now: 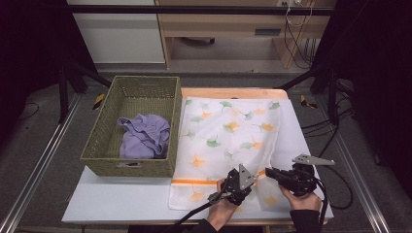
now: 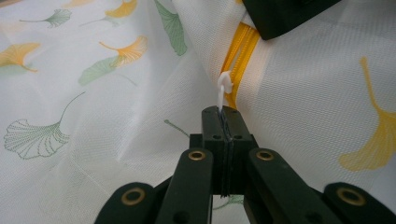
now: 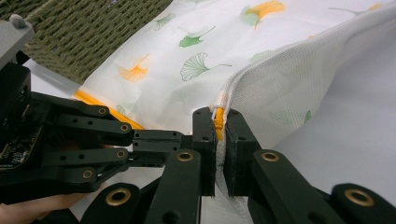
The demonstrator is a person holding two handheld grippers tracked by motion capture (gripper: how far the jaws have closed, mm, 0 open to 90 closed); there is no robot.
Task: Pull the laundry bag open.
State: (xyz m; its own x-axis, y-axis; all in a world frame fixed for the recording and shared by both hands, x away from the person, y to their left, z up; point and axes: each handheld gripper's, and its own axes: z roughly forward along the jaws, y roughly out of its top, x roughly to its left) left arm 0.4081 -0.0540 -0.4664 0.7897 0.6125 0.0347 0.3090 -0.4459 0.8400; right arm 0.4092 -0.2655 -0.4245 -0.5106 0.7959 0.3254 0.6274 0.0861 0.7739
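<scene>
A white mesh bag [image 1: 228, 141] printed with ginkgo leaves lies flat on the table, with an orange zipper [image 2: 243, 44] running across near its front end. My left gripper [image 2: 226, 112] is shut on the small white zipper pull [image 2: 224, 86], which sticks up out of the jaws. My right gripper [image 3: 219, 116] is shut on the bag's edge [image 3: 299, 79] at the orange zipper tape and lifts the mesh a little. In the high view the left gripper [image 1: 253, 177] and the right gripper [image 1: 270, 173] meet tip to tip at the bag's front right.
A woven green basket [image 1: 97, 131] stands left of the bag and holds a crumpled purple garment [image 1: 145, 137]. Bare white tabletop [image 1: 121, 199] lies in front of the basket. Cables trail from both grippers off the table's front edge.
</scene>
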